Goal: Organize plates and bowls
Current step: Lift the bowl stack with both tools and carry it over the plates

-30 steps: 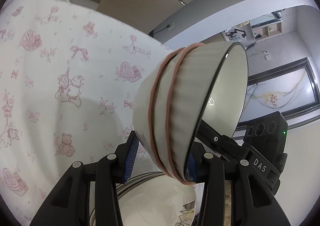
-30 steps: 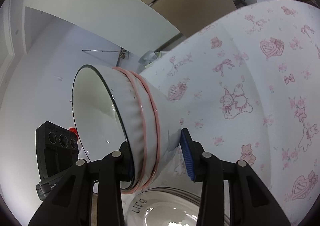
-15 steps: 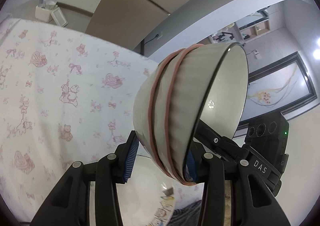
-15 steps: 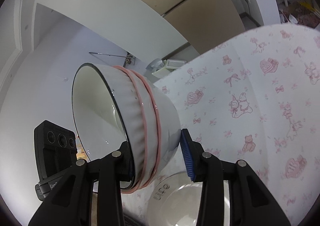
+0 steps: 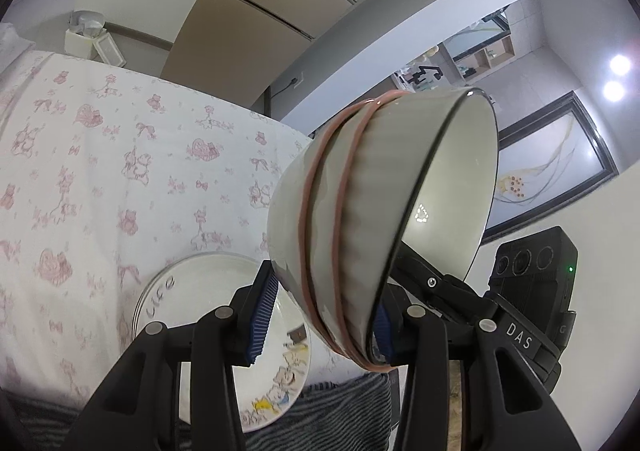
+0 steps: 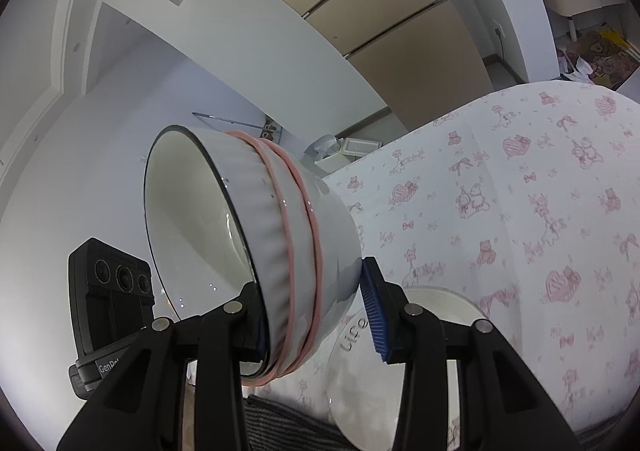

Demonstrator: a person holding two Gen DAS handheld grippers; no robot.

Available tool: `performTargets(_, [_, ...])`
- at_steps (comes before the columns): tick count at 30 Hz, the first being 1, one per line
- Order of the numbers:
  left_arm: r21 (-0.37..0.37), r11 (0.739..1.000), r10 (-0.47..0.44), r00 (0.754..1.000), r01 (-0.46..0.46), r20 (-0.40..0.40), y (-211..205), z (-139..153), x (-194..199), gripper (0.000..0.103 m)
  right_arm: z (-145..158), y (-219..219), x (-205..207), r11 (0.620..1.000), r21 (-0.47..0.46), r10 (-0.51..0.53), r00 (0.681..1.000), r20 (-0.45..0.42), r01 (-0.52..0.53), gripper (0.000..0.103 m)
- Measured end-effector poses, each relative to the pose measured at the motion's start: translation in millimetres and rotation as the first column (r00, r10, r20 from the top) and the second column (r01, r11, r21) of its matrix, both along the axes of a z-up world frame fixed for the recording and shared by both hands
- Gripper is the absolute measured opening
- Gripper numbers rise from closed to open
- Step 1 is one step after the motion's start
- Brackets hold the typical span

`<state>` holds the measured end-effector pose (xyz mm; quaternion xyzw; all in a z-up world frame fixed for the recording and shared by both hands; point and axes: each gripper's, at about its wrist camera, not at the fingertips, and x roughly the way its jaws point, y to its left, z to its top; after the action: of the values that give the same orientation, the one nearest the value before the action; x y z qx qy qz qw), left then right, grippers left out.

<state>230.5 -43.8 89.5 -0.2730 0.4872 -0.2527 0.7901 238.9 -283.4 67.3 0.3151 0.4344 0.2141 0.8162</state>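
Near: left gripper and right gripper pinch opposite sides of one bowl, white, ribbed, two pink bands around it. On each gripper one jaw sits inside the rim and one against the outer wall; pads press the wall. The bowl hangs on its side in the air, clear of the counter, mouth turned toward the left gripper's right.

Below and just beyond the jaws: a white plate with lettering and a cartoon print lies at the counter's near edge. A striped dark fabric shows under that edge.

Far: pink-printed cloth covers the counter to its far edge; small white containers stand past it.

Step, as judged: bowl in two-handed carry, not yet placed. Next move calls for levelling the bowl mouth-up, then lowering it onto its spot before either pair of jaws lets go.
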Motion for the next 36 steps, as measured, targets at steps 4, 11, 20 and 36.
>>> performTargets(4, [-0.005,1.000,-0.005,1.000,0.005,0.005,3.0,3.2,-22.3,0.045,3.1,2.7,-20.5,1.000,-0.004,0.005,1.000,0.011,-0.005,0.038])
performTargets(11, [-0.001,1.000,0.001,1.000,-0.001,0.004,11.3,-0.7,-49.1,0.045,2.9,8.6,-49.2,1.000,0.001,0.017,1.000,0.013,-0.017,0.038])
performTargets(20, [0.007,1.000,0.012,1.000,-0.011,-0.026,18.0,-24.4,-66.2,0.045,-18.2,13.7,-63.5,0.999,0.015,0.035,0.999,-0.021,-0.035,0.038])
performTargets(36, [0.067,0.997,-0.033,0.993,0.041,-0.117,7.6,-81.3,-59.7,0.045,-81.7,7.1,-64.2,0.999,0.035,0.043,0.991,-0.128,-0.039,0.038])
